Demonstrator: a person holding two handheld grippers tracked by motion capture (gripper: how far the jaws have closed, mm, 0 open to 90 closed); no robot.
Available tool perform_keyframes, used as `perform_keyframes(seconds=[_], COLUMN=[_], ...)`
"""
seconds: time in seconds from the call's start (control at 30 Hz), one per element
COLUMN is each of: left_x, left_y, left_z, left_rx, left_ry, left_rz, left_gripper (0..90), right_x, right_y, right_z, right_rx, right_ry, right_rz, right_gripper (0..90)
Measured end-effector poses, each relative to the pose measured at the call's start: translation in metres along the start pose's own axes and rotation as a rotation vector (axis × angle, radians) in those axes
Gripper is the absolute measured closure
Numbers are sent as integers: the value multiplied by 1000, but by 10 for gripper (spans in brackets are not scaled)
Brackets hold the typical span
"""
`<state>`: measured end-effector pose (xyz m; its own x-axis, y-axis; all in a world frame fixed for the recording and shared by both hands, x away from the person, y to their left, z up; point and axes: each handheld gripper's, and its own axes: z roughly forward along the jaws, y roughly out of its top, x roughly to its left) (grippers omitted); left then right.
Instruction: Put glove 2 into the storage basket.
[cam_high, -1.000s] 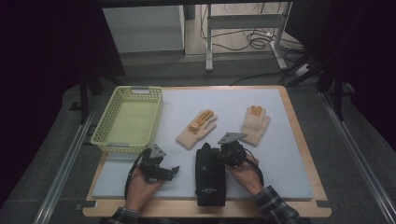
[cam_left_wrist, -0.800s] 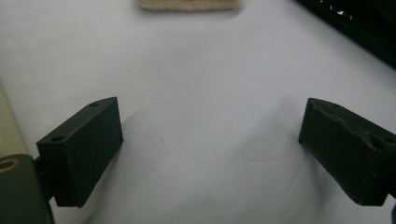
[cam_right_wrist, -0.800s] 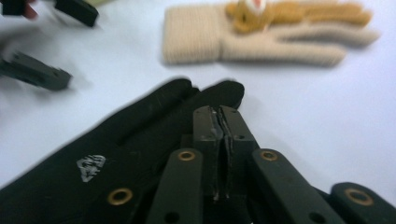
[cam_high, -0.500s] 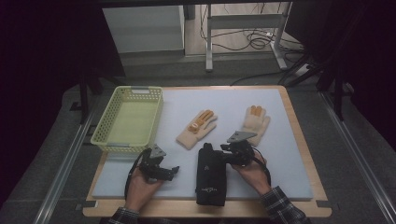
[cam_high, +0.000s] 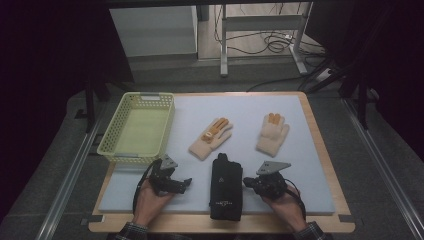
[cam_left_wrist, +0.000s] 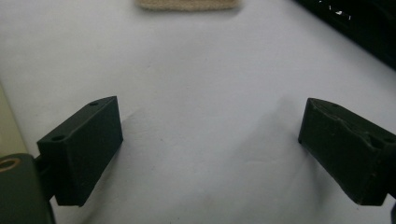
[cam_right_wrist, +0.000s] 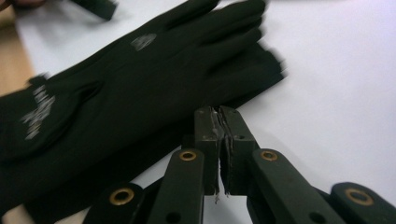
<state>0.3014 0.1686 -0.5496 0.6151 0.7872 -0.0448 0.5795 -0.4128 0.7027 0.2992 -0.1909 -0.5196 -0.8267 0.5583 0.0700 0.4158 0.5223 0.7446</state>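
Note:
A pair of black gloves lies stacked at the mat's near middle, also in the right gripper view. Two cream gloves lie farther back. My right gripper sits just right of the black gloves, apart from them. Its jaws have just closed and stand shut with nothing between them. My left gripper rests left of the black gloves, open over bare mat. A cream glove's cuff shows ahead of it.
A yellow-green basket stands at the back left of the light mat. The wooden table edge runs along the front. Dark floor, rails and cables surround the table.
My right hand has pulled back toward the near edge and slightly right, away from the black gloves' fingers. The left hand and all the gloves have stayed put.

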Motion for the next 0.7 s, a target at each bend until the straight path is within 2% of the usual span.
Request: perform_keyframes(seconds=[0.27,0.5,0.7], left_x=[2,8,9], left_y=[-12,-31,-35], left_z=[-13,-27,-27], left_rx=[23,-10,-36], left_ry=[3,7,5], left_rz=[-11,-14,-11], left_gripper=[65,54,49], right_x=[20,27,34], right_y=[-14,-9,-3], right_z=[5,13,23], right_rx=[19,17,18], right_ry=[53,84,97], right_rz=[-17,-17,-25], right_gripper=[851,851,847])
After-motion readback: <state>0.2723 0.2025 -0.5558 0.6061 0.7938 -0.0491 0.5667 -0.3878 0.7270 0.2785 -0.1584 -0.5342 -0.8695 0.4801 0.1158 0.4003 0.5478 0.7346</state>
